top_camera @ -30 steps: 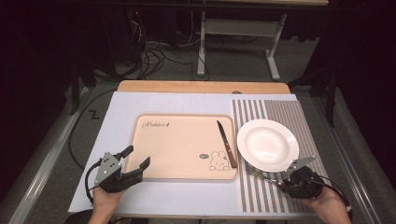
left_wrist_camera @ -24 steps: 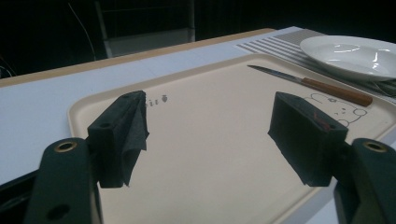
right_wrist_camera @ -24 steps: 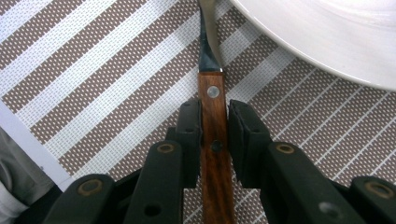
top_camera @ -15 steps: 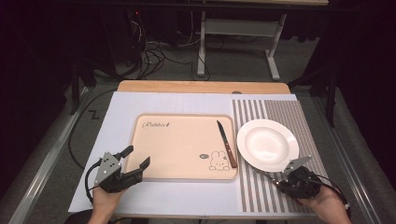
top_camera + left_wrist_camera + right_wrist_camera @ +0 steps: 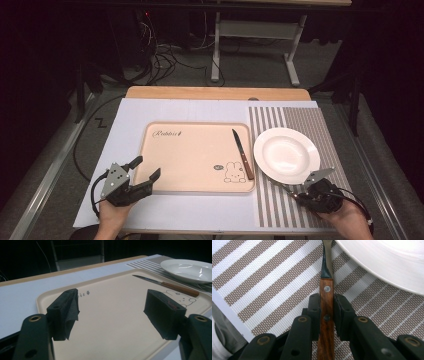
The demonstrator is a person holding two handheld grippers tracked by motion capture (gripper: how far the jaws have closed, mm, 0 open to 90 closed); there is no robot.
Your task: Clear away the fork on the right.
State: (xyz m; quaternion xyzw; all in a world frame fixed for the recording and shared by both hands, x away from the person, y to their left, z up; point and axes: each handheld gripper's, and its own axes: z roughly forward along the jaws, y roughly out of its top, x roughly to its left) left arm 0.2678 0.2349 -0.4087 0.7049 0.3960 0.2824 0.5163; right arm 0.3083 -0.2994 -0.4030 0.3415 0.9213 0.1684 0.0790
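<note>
My right gripper (image 5: 327,306) has just squeezed shut on the wooden-handled utensil (image 5: 326,315) at the plate's (image 5: 286,155) 6 o'clock, so next I lift it gently.

Between the black right tongs (image 5: 327,306) lies a utensil with a reddish-brown wooden handle (image 5: 326,315), pale rivets and a dark metal neck, resting on a placemat (image 5: 274,285) striped brown and white. Just beyond those tongs sits a plain white plate (image 5: 286,155). Ahead of the black left tongs (image 5: 112,312) lies a pale peach tray (image 5: 112,322) printed with a rabbit outline and dark lettering, bearing a brown-handled, silver-bladed knife (image 5: 170,286) on the light lavender-white worktop (image 5: 130,120).
</note>
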